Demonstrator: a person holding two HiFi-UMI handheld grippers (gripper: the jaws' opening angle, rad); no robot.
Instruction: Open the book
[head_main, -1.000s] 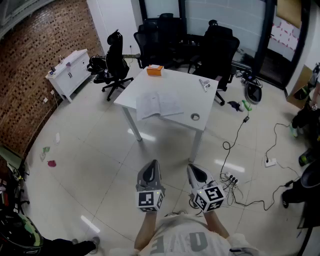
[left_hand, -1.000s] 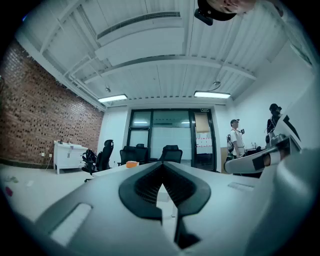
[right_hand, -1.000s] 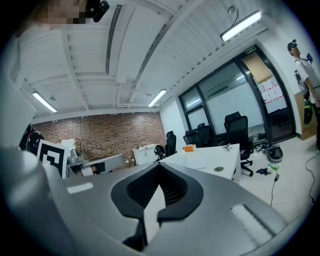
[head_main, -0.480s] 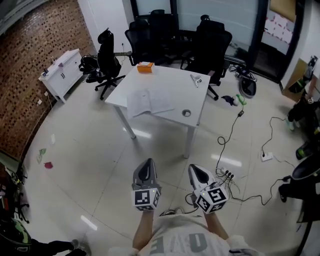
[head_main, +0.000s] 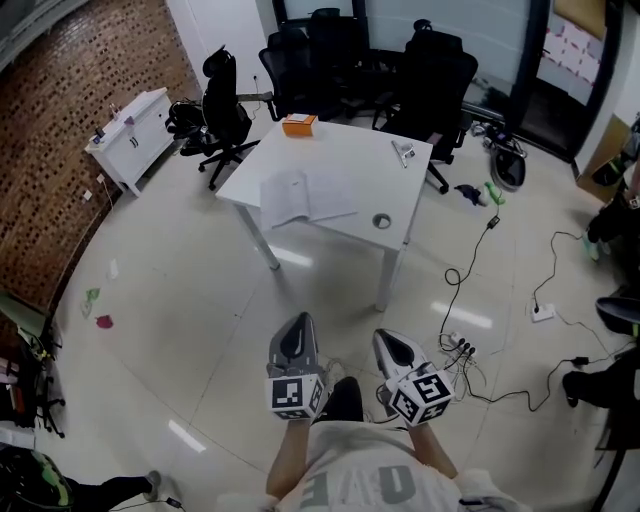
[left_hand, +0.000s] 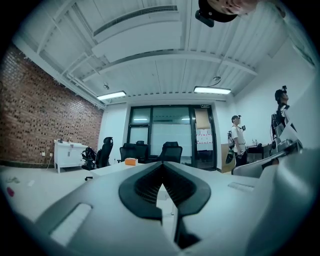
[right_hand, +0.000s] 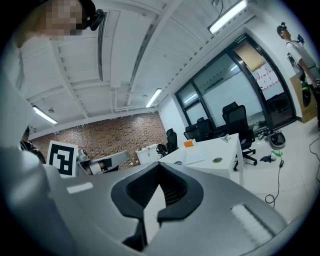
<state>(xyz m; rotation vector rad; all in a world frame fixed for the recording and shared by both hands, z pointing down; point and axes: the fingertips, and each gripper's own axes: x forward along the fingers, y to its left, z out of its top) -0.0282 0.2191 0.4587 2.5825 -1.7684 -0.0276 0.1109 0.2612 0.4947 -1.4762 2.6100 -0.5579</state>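
Book (head_main: 305, 197) laid open on counter (head_main: 350, 160); orange box (head_main: 299, 124) contents not visible. Left claw (head_main: 297, 330), right claw (head_main: 388, 342) held closed, empty.

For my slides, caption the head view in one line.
Left tool and right tool, both shut, held well short of the white table bearing the book.

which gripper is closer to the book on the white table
Left. The left gripper points almost straight at the book; the right gripper sits off to its right. Both are well short of the table.
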